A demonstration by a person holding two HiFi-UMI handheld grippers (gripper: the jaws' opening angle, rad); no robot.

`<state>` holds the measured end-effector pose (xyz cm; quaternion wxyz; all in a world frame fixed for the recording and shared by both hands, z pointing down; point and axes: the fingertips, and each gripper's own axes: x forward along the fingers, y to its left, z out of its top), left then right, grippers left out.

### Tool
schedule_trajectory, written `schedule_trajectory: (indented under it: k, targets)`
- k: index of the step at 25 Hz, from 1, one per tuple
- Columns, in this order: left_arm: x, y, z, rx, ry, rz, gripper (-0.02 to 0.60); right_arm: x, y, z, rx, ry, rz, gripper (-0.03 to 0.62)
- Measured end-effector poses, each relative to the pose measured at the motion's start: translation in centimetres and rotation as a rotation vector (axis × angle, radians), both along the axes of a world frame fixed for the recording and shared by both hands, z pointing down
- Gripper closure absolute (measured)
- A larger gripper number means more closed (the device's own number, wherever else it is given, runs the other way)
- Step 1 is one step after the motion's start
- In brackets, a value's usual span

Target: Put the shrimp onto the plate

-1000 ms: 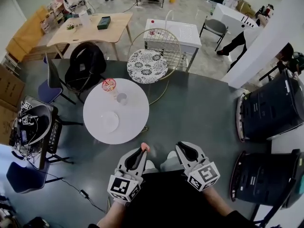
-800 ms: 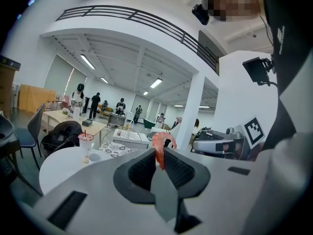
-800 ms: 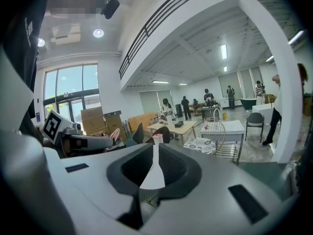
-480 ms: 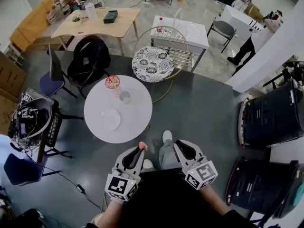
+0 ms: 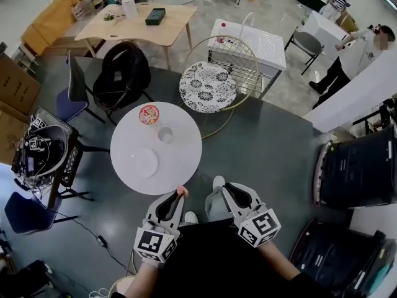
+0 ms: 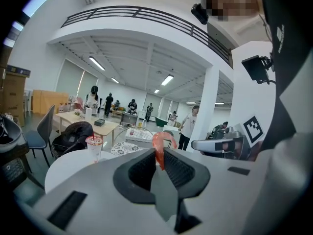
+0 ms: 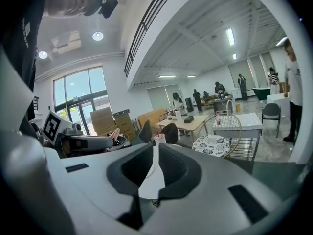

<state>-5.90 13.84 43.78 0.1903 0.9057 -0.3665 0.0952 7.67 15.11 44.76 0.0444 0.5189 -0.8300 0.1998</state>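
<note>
Nearest, low in the head view: two grippers held side by side above black clothing, each carrying a cube of black-and-white square markers, patterns only, with nothing legible as text.

On the left gripper (image 5: 179,195), jaws closed tight on a pink-orange shrimp (image 5: 182,190), pinched by its lower end between the ribbed pads and curling up past the tips. Seen from the head view right at the near edge of the round white table (image 5: 180,161), up in the grip, apart from the plate.

On the right gripper (image 5: 224,187), jaws brought together with nothing between them.

Next out, on the table: a plain white plate (image 5: 141,162) left of centre. Beyond it a small clear glass (image 5: 165,135). At the far edge a cup (image 5: 149,114) with a red-patterned lid and a straw, its print too small to read.

Past the table: a round chair (image 5: 208,87) with a black-and-white floral cushion and a gold wire back. To its left a black backpack (image 5: 124,76) slumped on a dark chair.

Farther still: a white wire cart (image 5: 248,42) and a light wooden table (image 5: 139,22) bearing a dark box (image 5: 155,16), label unreadable. At the far right, a person (image 5: 356,51) in a white top beside a white wall.
</note>
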Motion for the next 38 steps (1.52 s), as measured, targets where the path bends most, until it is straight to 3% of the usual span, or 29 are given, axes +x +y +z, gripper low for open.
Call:
schedule_trajectory:
  k: [9, 22, 29, 38]
  targets:
    - [2.1, -5.6, 0.1, 0.002, -0.018, -0.086, 0.526, 2.9, -7.0, 0.4, -0.019, -0.034, -0.061, 0.549]
    - [5.7, -10.9, -0.2, -0.018, -0.048, -0.255, 0.526, 6.2, -14.5, 0.3, -0.039, -0.043, -0.243, 0.549]
    - [7.3, -12.9, 0.1, -0.030, -0.065, -0.332, 0.526, 6.9, -17.0, 0.5, -0.042, -0.058, -0.341, 0.549]
    - [6.6, -14.1, 0.2, -0.041, -0.063, -0.418, 0.526, 5.9, -18.7, 0.0, -0.034, -0.058, -0.432, 0.549]
